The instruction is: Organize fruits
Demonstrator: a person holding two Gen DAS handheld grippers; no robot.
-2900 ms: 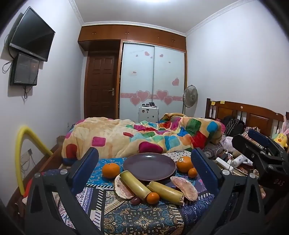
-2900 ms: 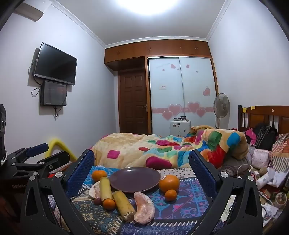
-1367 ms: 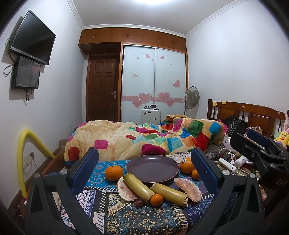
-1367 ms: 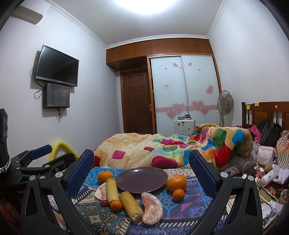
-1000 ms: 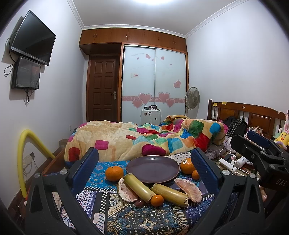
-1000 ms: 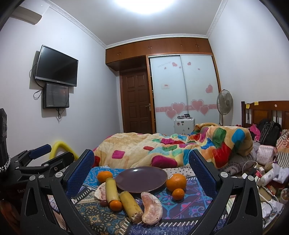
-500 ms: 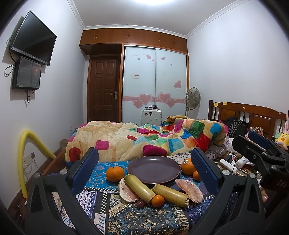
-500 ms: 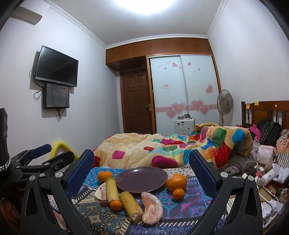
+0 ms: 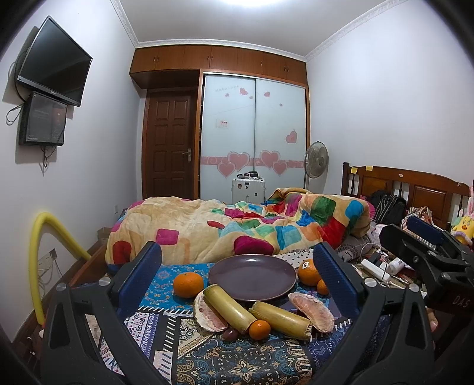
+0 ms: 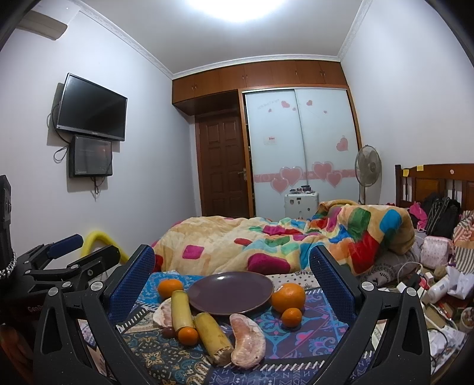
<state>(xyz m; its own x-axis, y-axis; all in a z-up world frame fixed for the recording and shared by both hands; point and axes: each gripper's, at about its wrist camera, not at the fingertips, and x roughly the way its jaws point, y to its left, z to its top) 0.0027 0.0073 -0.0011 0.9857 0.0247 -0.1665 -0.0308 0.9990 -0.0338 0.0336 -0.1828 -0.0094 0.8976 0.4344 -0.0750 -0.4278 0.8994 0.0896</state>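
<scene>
Fruit rings an empty round purple plate (image 9: 251,277) on the patterned-cloth surface (image 9: 207,355); left gripper (image 9: 237,275) and right gripper (image 10: 232,280) gape, empty

Bedroom: wall-mounted television (image 9: 53,60), wooden door (image 9: 169,146), heart-decorated wardrobe (image 9: 253,133).

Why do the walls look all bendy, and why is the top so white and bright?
Left wrist view: the fisheye lens curves the walls, and the ceiling light glares white. Right wrist view: same bending, and its light glares too. The plate stays sharp.
</scene>
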